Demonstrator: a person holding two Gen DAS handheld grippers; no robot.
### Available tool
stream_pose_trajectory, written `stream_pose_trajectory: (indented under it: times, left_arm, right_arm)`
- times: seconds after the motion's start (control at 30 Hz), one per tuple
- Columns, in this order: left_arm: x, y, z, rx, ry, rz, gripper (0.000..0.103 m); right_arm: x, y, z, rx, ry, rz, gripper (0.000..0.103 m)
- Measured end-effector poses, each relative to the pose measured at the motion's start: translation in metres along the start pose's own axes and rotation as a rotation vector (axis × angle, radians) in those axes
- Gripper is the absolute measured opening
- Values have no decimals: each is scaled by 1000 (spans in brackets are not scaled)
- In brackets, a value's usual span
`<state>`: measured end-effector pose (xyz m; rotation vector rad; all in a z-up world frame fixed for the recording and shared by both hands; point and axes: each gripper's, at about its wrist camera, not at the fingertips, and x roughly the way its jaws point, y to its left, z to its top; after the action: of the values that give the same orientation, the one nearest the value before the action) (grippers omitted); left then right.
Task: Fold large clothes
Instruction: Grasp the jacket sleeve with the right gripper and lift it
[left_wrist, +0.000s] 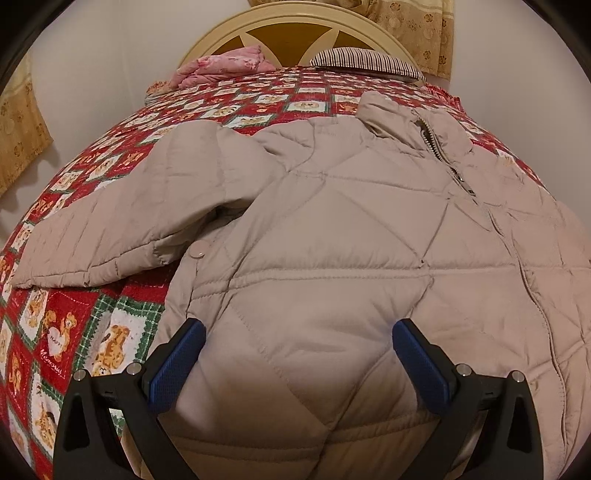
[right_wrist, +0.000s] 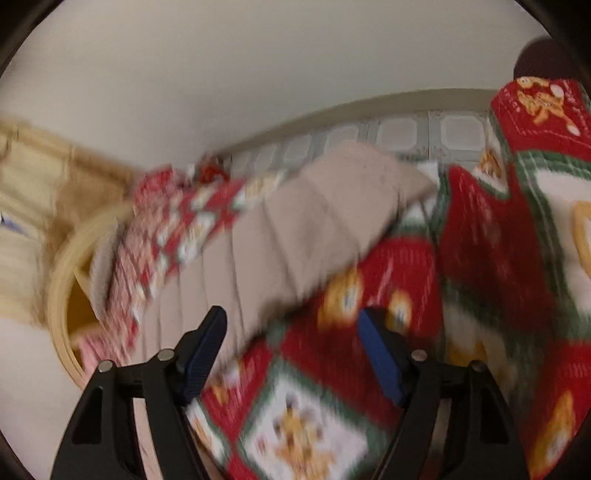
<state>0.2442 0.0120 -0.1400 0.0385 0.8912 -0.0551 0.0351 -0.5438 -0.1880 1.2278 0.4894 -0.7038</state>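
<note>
A beige quilted jacket (left_wrist: 332, 221) lies front up on the bed, its zipper (left_wrist: 436, 147) running toward the collar at the far right and one sleeve (left_wrist: 122, 218) spread to the left. My left gripper (left_wrist: 297, 325) hovers open over the jacket's lower body near the hem, blue pads wide apart with only the cloth's surface between them. In the blurred right wrist view, my right gripper (right_wrist: 291, 314) is open over the bedspread, its left finger close to the edge of the jacket's other sleeve (right_wrist: 314, 218). Nothing is gripped.
The red patchwork bedspread (left_wrist: 74, 332) covers the bed. A pink folded cloth (left_wrist: 225, 66) and a striped pillow (left_wrist: 365, 61) lie by the cream headboard (left_wrist: 291, 22). Curtains (left_wrist: 22, 129) hang at the sides. Tiled floor (right_wrist: 406, 133) shows past the bed's edge.
</note>
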Motion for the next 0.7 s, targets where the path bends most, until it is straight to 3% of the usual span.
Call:
stream_pose_trajectory:
  times: [0.17, 0.23, 0.27, 0.3, 0.33, 0.4, 0.5, 0.7]
  left_arm:
    - [3, 1, 2, -5, 2, -10, 102]
    - [3, 2, 2, -7, 2, -13, 102]
    - [4, 2, 2, -7, 2, -15, 102]
    - [4, 2, 2, -7, 1, -16, 102]
    - [4, 2, 2, -8, 1, -18, 102]
    - [4, 3, 2, -11, 0, -23, 102]
    - [4, 3, 3, -14, 0, -29, 102]
    - [4, 4, 2, -19, -3, -37, 102]
  right_arm:
    - [15, -2, 26, 89, -46, -34, 74]
    - [16, 5, 28, 67, -57, -82, 66]
    - [18, 7, 29, 40, -63, -118, 53]
    - [19, 9, 30, 14, -68, -160, 31]
    - [21, 12, 32, -30, -69, -221, 21]
    - [23, 9, 34, -78, -73, -237, 10]
    - [14, 19, 40, -160, -83, -239, 8]
    - [-53, 86, 23, -384, -250, -100, 8]
